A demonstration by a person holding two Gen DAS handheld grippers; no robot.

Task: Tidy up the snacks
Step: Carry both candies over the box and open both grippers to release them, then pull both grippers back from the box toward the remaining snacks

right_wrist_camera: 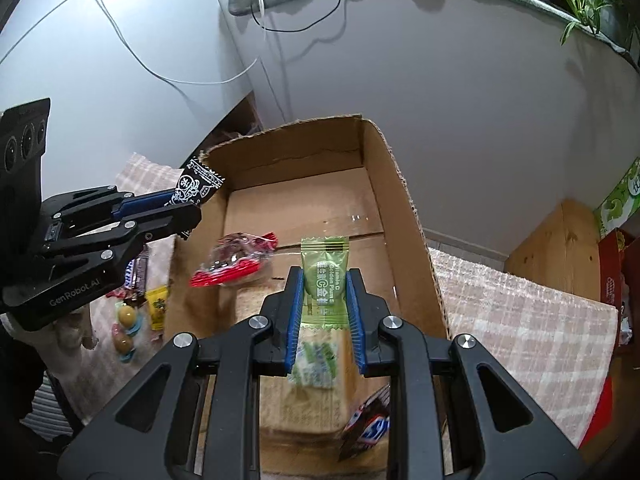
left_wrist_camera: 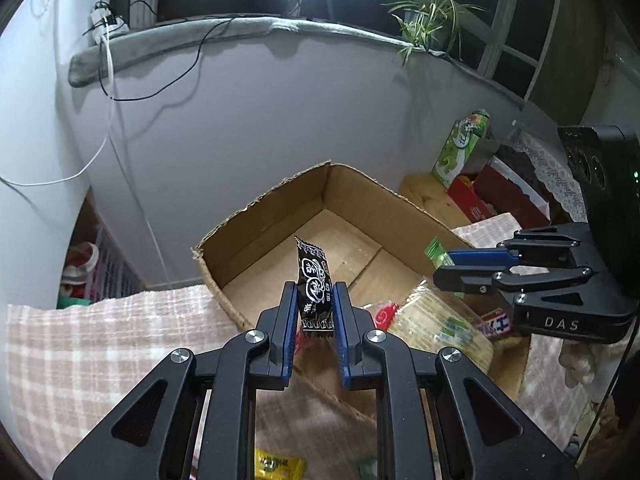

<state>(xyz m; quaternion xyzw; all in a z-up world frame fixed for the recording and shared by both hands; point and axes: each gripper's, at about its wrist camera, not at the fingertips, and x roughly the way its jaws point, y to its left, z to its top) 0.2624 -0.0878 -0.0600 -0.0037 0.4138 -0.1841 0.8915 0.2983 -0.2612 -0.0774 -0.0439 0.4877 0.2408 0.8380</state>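
My left gripper (left_wrist_camera: pixel 314 292) is shut on a black candy packet (left_wrist_camera: pixel 314 284) with white print and holds it upright above the near left edge of the open cardboard box (left_wrist_camera: pixel 272 204). My right gripper (right_wrist_camera: pixel 324 280) is shut on a green candy packet (right_wrist_camera: pixel 325 280) and holds it over the box (right_wrist_camera: pixel 404 200). In the right wrist view the left gripper (right_wrist_camera: pixel 180 208) shows at the left with the black packet (right_wrist_camera: pixel 196 188). In the left wrist view the right gripper (left_wrist_camera: pixel 444 266) shows at the right. Inside the box lie a red clear packet (right_wrist_camera: pixel 232 264), a pale cracker pack (left_wrist_camera: pixel 444 324) and a Snickers bar (right_wrist_camera: pixel 368 428).
The box stands on a pink checked cloth (left_wrist_camera: pixel 100 336). Loose snacks lie on the cloth left of the box: a yellow packet (right_wrist_camera: pixel 157 306), a chocolate bar (right_wrist_camera: pixel 136 276) and egg-shaped sweets (right_wrist_camera: pixel 126 326). A green carton (left_wrist_camera: pixel 460 148) and a red box (left_wrist_camera: pixel 480 196) stand at the right.
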